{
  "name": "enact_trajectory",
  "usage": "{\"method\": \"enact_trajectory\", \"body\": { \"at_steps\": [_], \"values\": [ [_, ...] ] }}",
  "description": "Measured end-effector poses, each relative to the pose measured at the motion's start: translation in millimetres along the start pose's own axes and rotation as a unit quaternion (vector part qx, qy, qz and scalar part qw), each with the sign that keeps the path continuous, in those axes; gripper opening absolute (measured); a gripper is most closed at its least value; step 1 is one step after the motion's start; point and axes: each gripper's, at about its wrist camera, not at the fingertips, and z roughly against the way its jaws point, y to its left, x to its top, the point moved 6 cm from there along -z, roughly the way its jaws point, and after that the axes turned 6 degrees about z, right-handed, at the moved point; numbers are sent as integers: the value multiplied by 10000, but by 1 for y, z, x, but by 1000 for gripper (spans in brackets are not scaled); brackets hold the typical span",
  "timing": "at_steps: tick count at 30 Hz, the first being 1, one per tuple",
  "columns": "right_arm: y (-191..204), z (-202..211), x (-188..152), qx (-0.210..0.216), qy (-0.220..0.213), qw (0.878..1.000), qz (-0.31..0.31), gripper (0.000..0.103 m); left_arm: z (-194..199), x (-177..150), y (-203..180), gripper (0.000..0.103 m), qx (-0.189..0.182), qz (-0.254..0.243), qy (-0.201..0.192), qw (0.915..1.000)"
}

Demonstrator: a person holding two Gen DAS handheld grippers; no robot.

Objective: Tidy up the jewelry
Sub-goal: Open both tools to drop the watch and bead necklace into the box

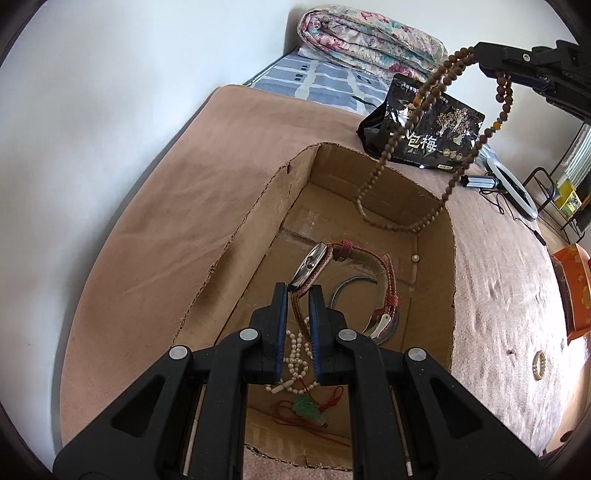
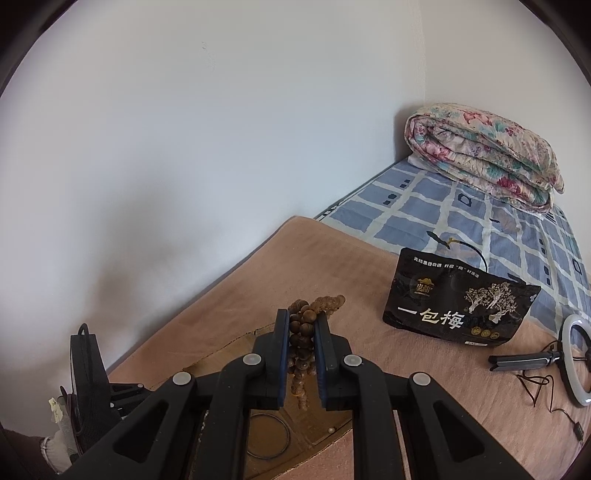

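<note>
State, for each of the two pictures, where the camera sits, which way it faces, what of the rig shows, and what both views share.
Left wrist view: on the left gripper, facing down into the open cardboard box; its jaws pinch the red-strapped wristwatch.
Right wrist view: on the right gripper, facing across the pink blanket toward the wall; its jaws clamp the brown wooden bead necklace.
Shared: box, necklace, black snack bag, folded floral quilt.

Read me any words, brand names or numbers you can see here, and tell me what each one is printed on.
"一包梅": big white characters on the front of the black snack pouch.
Small logo at the pouch's upper left: too blurred to read.
Line of small characters along the pouch's top edge: too small to read.
Nothing else carries readable text.
</note>
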Motion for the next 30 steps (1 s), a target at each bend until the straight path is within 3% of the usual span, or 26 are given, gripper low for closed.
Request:
{"method": "enact_trajectory", "body": {
  "at_steps": [13, 15, 18, 20, 30],
  "values": [
    [-9, -24, -31, 91, 384, 9991, -167, 15, -2, 0, 5, 10, 44, 92, 17, 9999],
    [-8, -23, -32, 73, 363, 9992, -176, 22, -1, 1, 6, 10, 69, 98, -17, 9999],
    [-7, -19, -32, -7, 346, 9993, -161, 45, 2, 2, 6, 17, 79, 119, -68, 9999],
    [-6, -16, -34, -31, 333, 9993, -156, 65, 8, 5, 6, 32, 85, 130, -153, 9998],
    [-2, 6, -36, -115, 217, 9995, -196, 78, 37, 9, -6, 35, 86, 49, -424, 9991]
  ]
}}
